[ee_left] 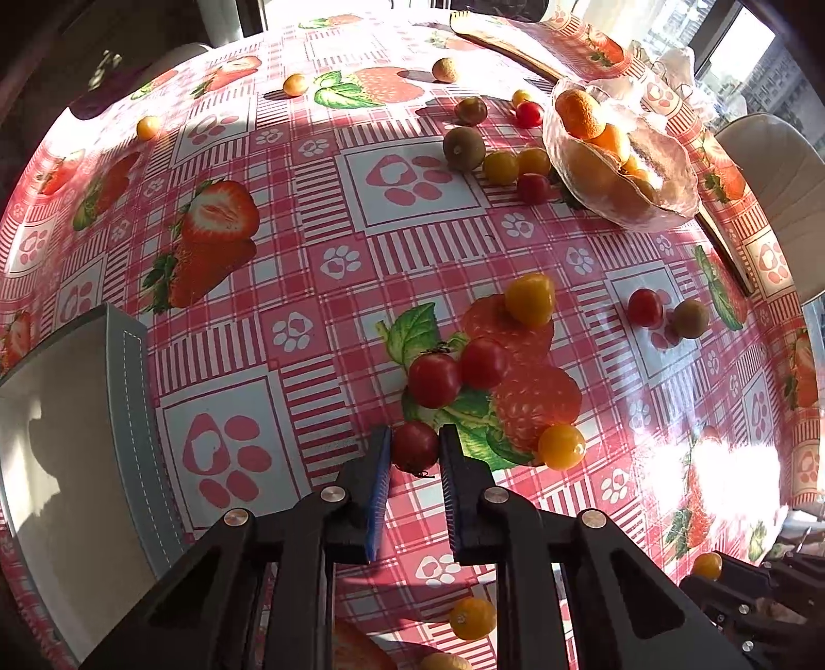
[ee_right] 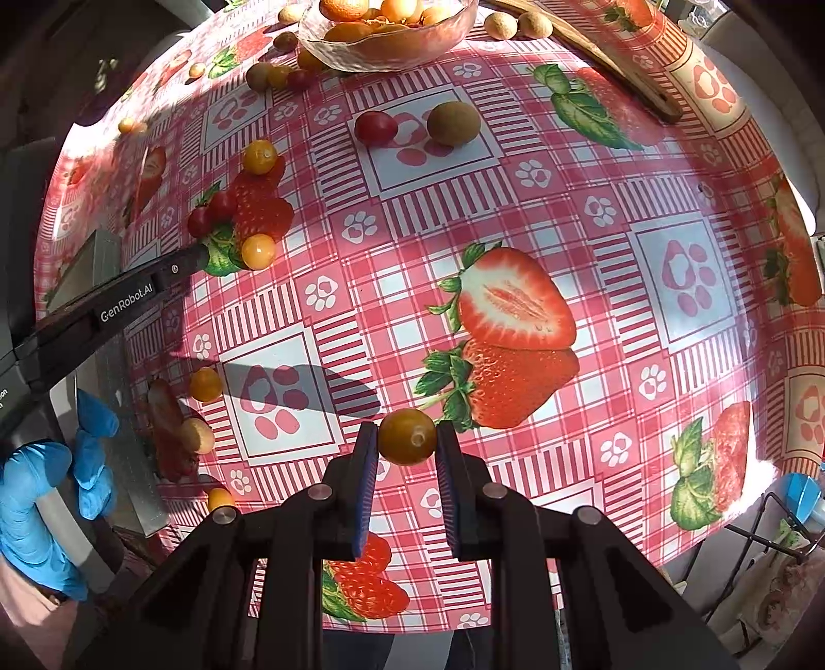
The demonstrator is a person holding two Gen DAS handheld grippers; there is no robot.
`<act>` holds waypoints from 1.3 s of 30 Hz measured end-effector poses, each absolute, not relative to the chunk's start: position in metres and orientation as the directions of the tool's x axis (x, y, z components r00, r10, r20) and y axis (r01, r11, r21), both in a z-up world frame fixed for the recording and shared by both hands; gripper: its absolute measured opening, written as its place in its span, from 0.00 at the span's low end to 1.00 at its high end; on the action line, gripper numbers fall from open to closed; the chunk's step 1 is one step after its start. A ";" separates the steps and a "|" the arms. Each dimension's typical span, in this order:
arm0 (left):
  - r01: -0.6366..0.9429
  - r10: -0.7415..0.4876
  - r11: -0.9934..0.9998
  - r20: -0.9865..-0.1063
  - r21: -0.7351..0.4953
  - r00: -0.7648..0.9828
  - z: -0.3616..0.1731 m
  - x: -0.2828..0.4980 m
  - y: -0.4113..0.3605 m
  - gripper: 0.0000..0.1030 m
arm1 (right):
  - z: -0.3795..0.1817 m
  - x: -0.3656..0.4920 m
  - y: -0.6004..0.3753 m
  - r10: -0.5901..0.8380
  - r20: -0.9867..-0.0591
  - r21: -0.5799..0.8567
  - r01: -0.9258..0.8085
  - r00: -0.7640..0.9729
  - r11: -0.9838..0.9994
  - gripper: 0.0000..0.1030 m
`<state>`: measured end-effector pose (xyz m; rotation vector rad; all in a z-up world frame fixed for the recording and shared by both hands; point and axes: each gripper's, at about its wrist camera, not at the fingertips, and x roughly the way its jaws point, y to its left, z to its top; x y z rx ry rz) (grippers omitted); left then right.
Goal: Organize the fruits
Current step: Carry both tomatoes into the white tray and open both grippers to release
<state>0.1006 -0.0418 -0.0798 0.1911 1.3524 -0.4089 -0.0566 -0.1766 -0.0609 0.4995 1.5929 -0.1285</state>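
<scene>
My left gripper is shut on a red cherry tomato just above the strawberry-print tablecloth. Two more red tomatoes and yellow tomatoes lie just beyond it. My right gripper is shut on a yellow-orange cherry tomato, held over the table's near part. A glass bowl with oranges stands at the far right in the left wrist view, and at the top in the right wrist view. Kiwis and more tomatoes are scattered around it.
A grey tray sits at the table's left edge. A wooden board lies at the far side. A red tomato and a kiwi lie mid-table. The left gripper's arm and a blue-gloved hand are at left.
</scene>
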 end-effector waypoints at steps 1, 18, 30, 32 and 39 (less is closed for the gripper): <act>0.388 -0.183 0.915 -0.970 -0.109 0.160 -0.078 0.100 -0.040 0.20 | -0.058 -0.056 -0.177 0.241 -0.970 0.222 0.385 -0.002 0.896 0.24; 0.243 -0.218 0.957 -0.946 -0.159 0.239 -0.028 0.059 0.069 0.20 | -0.030 -0.022 -0.107 0.282 -0.960 0.274 0.232 0.001 0.933 0.24; 0.088 -0.047 0.996 -0.969 -0.026 0.242 -0.048 0.018 0.187 0.20 | -0.027 0.000 0.021 0.361 -0.932 0.361 0.021 -0.024 0.932 0.24; 0.065 -0.025 0.998 -0.973 -0.011 0.230 -0.055 0.013 0.202 0.20 | -0.030 0.004 0.041 0.367 -0.930 0.367 -0.009 -0.035 0.930 0.24; 0.028 0.011 0.999 -0.981 0.017 0.192 -0.074 -0.002 0.227 0.20 | -0.038 0.020 0.093 0.352 -0.935 0.354 -0.111 -0.040 0.929 0.27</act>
